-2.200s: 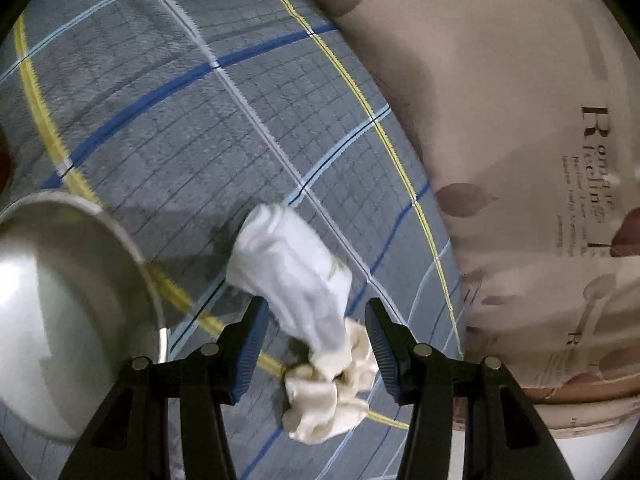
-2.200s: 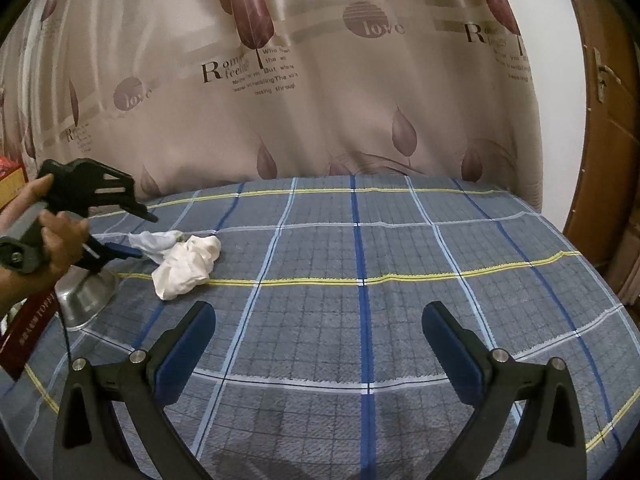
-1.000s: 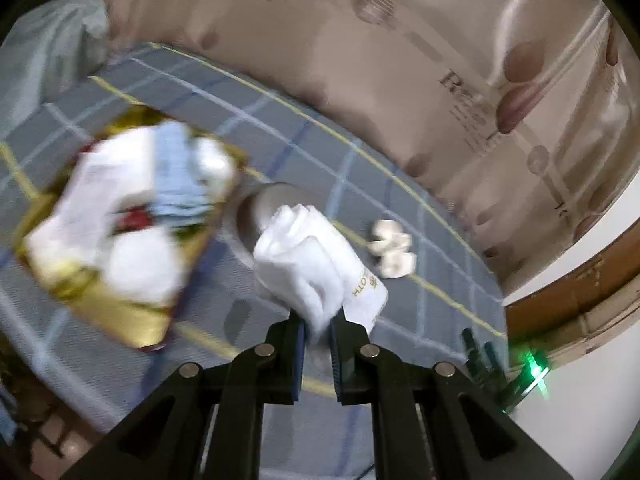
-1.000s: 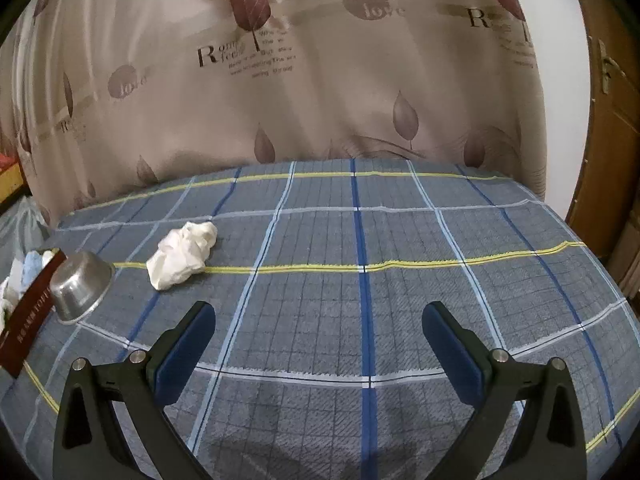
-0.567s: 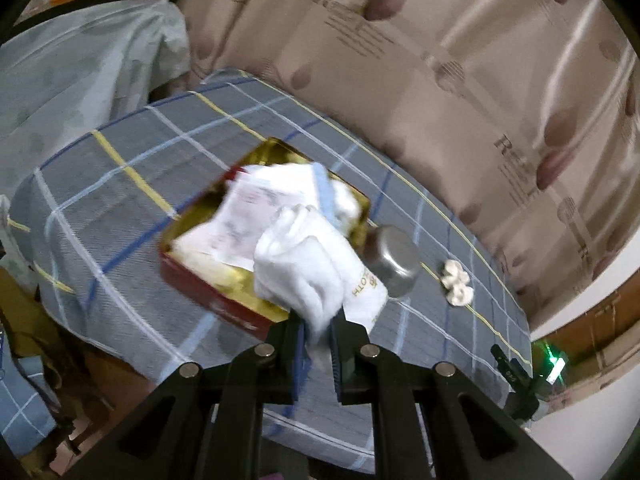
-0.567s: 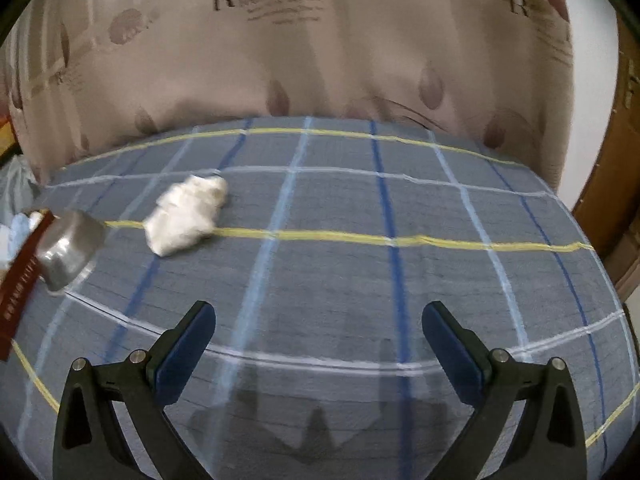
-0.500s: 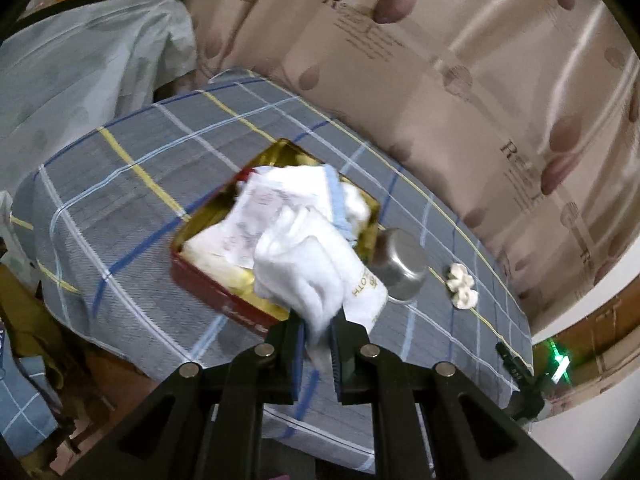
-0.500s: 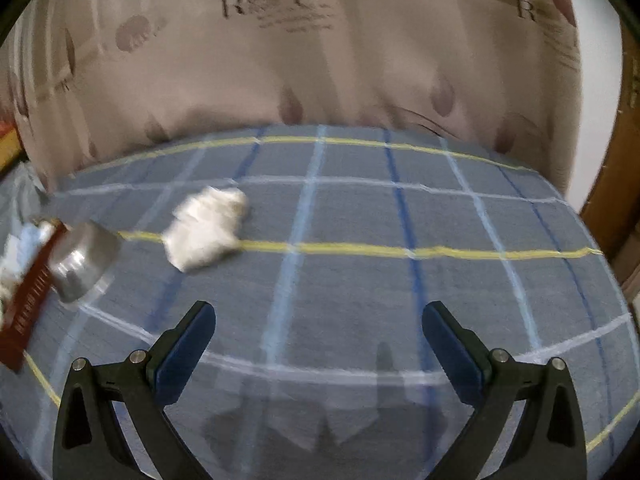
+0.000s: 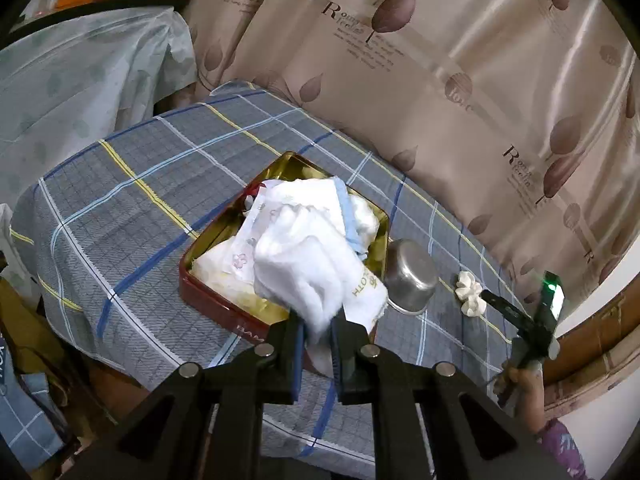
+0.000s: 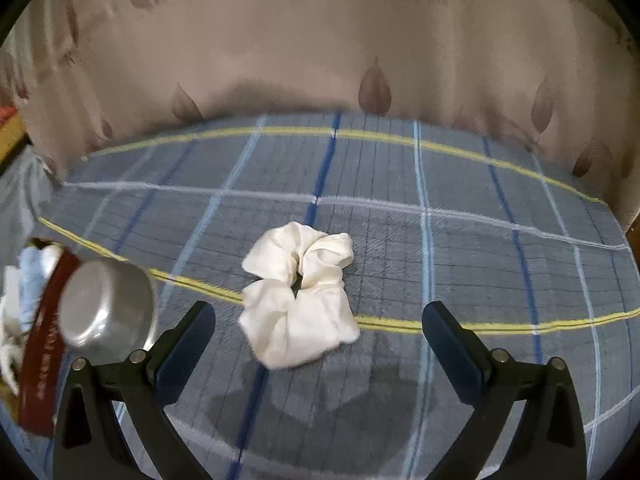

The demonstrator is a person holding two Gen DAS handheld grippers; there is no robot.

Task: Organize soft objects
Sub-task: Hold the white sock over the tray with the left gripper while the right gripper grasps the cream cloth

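Note:
My left gripper (image 9: pixel 318 330) is shut on a white folded cloth (image 9: pixel 312 272) and holds it high above a red and gold tin (image 9: pixel 224 312) that holds several soft cloths. A cream scrunchie (image 10: pixel 298 296) lies on the checked tablecloth; it also shows small in the left wrist view (image 9: pixel 470 294). My right gripper (image 10: pixel 318 336) is open and empty, low over the table, with the scrunchie between and just ahead of its fingers. The right gripper also shows in the left wrist view (image 9: pixel 528 328), held in a hand.
An upturned steel bowl (image 10: pixel 106 312) sits left of the scrunchie, next to the tin (image 10: pixel 44 360); it also shows in the left wrist view (image 9: pixel 412 276). A leaf-print curtain (image 10: pixel 320 48) backs the table. Plastic-covered furniture (image 9: pixel 80 80) stands at the far left.
My left gripper has kept its hold on the white cloth and shifted a little above the tin. My right gripper has moved forward and down, close to the scrunchie.

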